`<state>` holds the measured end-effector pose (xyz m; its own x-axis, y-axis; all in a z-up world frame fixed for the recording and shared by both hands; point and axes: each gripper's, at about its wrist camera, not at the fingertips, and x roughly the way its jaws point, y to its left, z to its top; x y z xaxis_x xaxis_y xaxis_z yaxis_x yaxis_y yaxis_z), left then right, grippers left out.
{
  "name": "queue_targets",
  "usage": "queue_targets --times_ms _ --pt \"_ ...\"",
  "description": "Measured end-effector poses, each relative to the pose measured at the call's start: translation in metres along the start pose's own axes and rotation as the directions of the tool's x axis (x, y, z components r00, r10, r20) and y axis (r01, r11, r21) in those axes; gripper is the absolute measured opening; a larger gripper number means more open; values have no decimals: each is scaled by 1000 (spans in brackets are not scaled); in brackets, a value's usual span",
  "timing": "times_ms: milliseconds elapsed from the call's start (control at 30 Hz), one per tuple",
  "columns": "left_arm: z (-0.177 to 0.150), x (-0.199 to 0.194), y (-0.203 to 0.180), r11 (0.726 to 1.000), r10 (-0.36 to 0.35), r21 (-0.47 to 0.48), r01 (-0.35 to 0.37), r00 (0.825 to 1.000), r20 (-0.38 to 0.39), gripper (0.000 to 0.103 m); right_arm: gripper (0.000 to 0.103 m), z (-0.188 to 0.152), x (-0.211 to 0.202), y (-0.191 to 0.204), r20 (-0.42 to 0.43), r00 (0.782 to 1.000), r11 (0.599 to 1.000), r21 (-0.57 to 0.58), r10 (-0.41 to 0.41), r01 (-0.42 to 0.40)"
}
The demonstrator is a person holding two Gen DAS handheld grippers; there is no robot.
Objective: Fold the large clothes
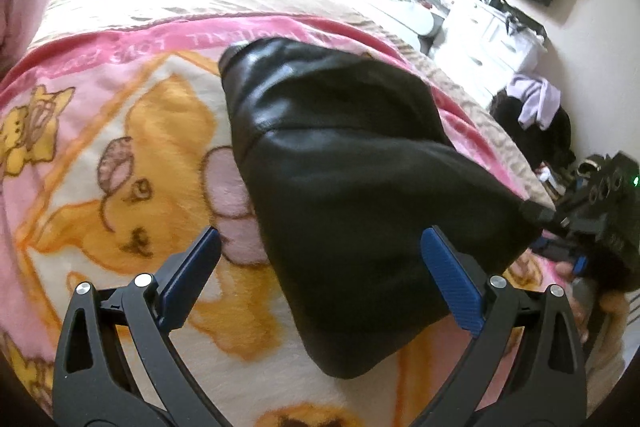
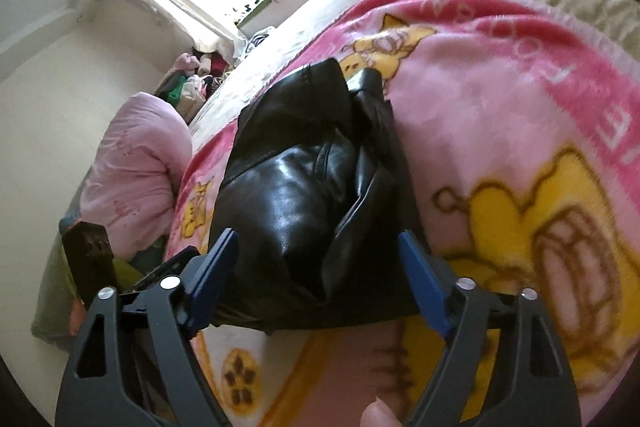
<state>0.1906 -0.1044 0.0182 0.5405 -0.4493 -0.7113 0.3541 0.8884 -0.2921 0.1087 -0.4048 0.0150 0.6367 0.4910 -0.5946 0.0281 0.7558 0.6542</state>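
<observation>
1. A black leather garment [image 1: 340, 163] lies bunched on a pink cartoon blanket [image 1: 120, 147] covering the bed.
2. Left gripper [image 1: 320, 279]: jaws spread wide and gripping nothing; the garment fills the frame from 12 to 3 o'clock.
3. Right gripper [image 2: 318, 275]: jaws apart and gripping nothing, the garment's near end [image 2: 304, 195] between them at 12 o'clock.

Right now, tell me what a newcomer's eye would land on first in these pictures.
A shiny black leather garment lies bunched in the middle of the bed, dark against a bright pink blanket printed with yellow cartoon figures. Both the left gripper and the right gripper stand open over its near edge, blue fingers apart.
</observation>
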Motion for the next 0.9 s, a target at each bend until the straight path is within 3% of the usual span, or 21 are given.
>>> queue_targets --times_ms 67,133,267,333,500,600,667,700,733,833,900 --pt "4 -5 1 1000 0 -12 0 1000 20 94 54 -4 3 6 5 1000 1000 -20 -5 5" --pt "10 -8 0 1000 -13 -13 13 999 31 94 33 -6 4 14 14 1000 998 -61 -15 16" --pt "23 -4 -12 1000 -23 17 22 999 41 94 28 -14 -5 45 42 995 985 -153 87 -79" --pt "27 8 -19 999 -19 43 19 1000 12 94 26 -19 -6 46 46 997 978 -202 57 -46" --pt "9 57 -24 992 61 115 -47 991 -118 94 26 -35 15 -11 -35 993 989 -108 -110 106" --pt "-7 73 -11 999 -23 23 27 987 -160 94 29 -44 20 -19 -75 987 984 -121 -141 131" --pt "-10 74 -1 996 -81 -54 73 984 -158 94 49 -33 11 -11 -89 985 983 -122 -145 133" --pt "-10 70 1 996 -81 -56 73 986 -145 94 68 -24 1 -4 -60 988 983 -127 -141 133" --pt "-8 65 2 996 -76 -52 70 989 -128 94 74 -18 -5 2 -22 990 981 -138 -138 134" --pt "-4 53 4 997 -67 -54 62 992 -110 94 80 23 -22 24 136 974 967 -156 -181 201" --pt "-3 40 -2 1000 -25 -13 24 998 -62 94 80 47 -8 33 152 966 956 -179 -208 233"
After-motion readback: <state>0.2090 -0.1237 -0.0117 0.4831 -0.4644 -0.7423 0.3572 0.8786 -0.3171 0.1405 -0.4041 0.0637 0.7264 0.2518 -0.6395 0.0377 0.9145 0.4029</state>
